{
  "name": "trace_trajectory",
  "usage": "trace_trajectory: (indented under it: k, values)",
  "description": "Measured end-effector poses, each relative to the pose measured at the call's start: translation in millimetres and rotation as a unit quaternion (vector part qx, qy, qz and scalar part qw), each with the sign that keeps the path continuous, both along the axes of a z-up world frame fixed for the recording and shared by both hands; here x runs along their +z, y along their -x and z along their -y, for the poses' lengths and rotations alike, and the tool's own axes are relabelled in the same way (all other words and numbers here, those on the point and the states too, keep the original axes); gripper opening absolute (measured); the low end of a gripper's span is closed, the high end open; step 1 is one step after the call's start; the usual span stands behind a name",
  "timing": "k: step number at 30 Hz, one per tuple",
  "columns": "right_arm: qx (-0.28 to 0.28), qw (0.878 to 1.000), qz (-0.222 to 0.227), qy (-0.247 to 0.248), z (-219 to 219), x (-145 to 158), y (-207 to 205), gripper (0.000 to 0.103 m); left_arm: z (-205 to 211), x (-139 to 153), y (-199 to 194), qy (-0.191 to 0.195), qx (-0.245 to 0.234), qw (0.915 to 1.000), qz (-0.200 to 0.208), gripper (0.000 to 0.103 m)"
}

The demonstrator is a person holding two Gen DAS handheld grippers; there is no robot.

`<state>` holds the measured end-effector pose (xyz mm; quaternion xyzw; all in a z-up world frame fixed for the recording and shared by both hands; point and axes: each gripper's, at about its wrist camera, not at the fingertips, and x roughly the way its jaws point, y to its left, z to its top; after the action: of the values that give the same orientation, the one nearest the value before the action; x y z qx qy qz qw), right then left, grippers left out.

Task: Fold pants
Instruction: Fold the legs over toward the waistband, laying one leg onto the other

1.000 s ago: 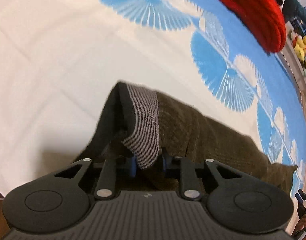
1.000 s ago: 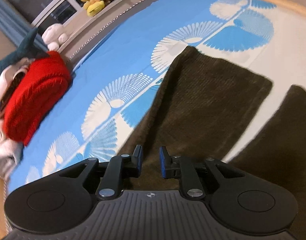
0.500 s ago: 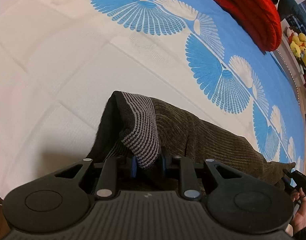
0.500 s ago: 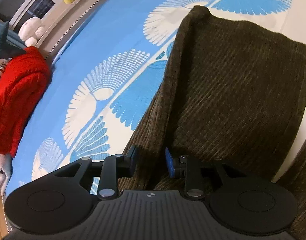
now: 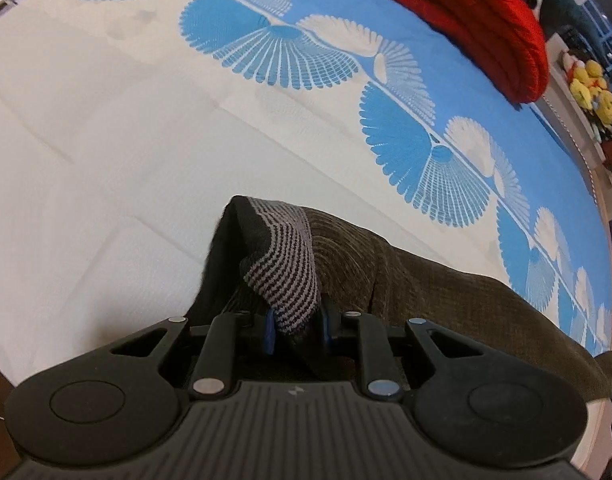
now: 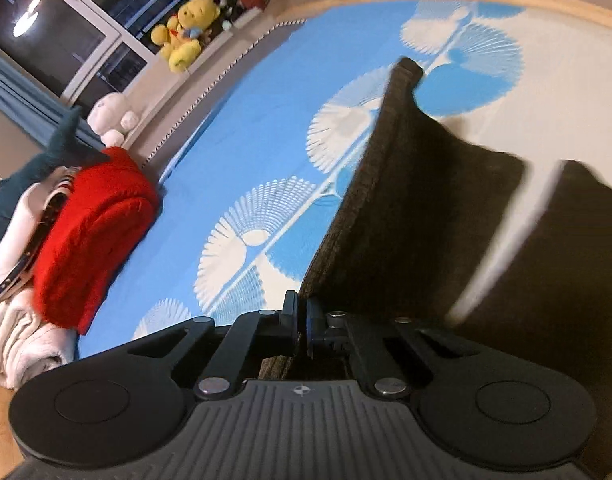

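pants [image 5: 446,300]: dark olive corduroy, grey-black striped waistband | bedsheet [image 5: 105,140]: cream, blue-white fans | sweater [image 5: 486,28]: red

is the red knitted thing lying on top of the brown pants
No, the red knit lies apart on the blue sheet, well clear of the brown pants.

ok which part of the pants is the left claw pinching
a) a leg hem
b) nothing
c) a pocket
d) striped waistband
d: in the left wrist view the left claw is shut on the grey striped waistband of the pants, which lifts off the sheet.
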<state>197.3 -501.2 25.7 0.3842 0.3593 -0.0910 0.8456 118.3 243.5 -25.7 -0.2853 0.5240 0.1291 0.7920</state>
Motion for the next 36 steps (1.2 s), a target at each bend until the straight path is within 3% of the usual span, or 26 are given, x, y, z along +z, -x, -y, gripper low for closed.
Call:
trace_trajectory:
  k: [4,6,9,10,14,15,17,19,22,26,31,33,36]
  values:
    - [0.006,0.999,-0.035,0.023,5,-3,74,0.003,-5,6,24,-0.004,-0.006,1.0,0.006,0.022]
    - [0.012,0.996,-0.086,0.024,11,-23,99,0.003,-10,1,29,-0.012,-0.013,0.9998,-0.009,0.022]
    - [0.044,0.978,-0.203,-0.008,30,-73,114,0.004,-11,-15,27,-0.011,-0.034,0.9979,-0.053,0.024]
    - [0.032,0.975,-0.217,-0.012,42,-81,117,0.007,-13,-19,27,-0.006,-0.03,0.9975,-0.064,0.025]
    - [-0.049,0.983,-0.173,0.026,99,-65,121,0.008,-16,-23,24,-0.005,-0.021,0.997,-0.074,0.035]
    - [-0.076,0.984,-0.159,0.023,114,-61,121,0.011,-17,-23,23,-0.001,-0.018,0.9972,-0.072,0.038]
    - [-0.113,0.982,-0.15,0.016,139,-62,119,0.027,-18,-26,21,0.002,-0.016,0.997,-0.075,0.042]
    - [-0.142,0.977,-0.156,0.003,163,-72,115,0.03,-17,-28,19,0.002,-0.015,0.9965,-0.082,0.042]
    - [-0.168,0.97,-0.172,-0.037,187,-97,116,0.03,-16,-32,16,-0.001,-0.019,0.9958,-0.089,0.045]
    - [-0.192,0.962,-0.186,-0.054,200,-119,112,0.031,-16,-35,13,-0.003,-0.022,0.9955,-0.092,0.045]
    - [-0.178,0.969,-0.172,-0.019,200,-117,95,0.031,-15,-36,10,-0.009,-0.024,0.995,-0.096,0.045]
    - [-0.177,0.968,-0.177,-0.004,202,-118,95,0.019,-14,-37,8,-0.013,-0.025,0.9947,-0.099,0.045]
    - [-0.18,0.969,-0.171,0.01,200,-113,94,0.014,-12,-36,7,-0.019,-0.021,0.9946,-0.1,0.045]
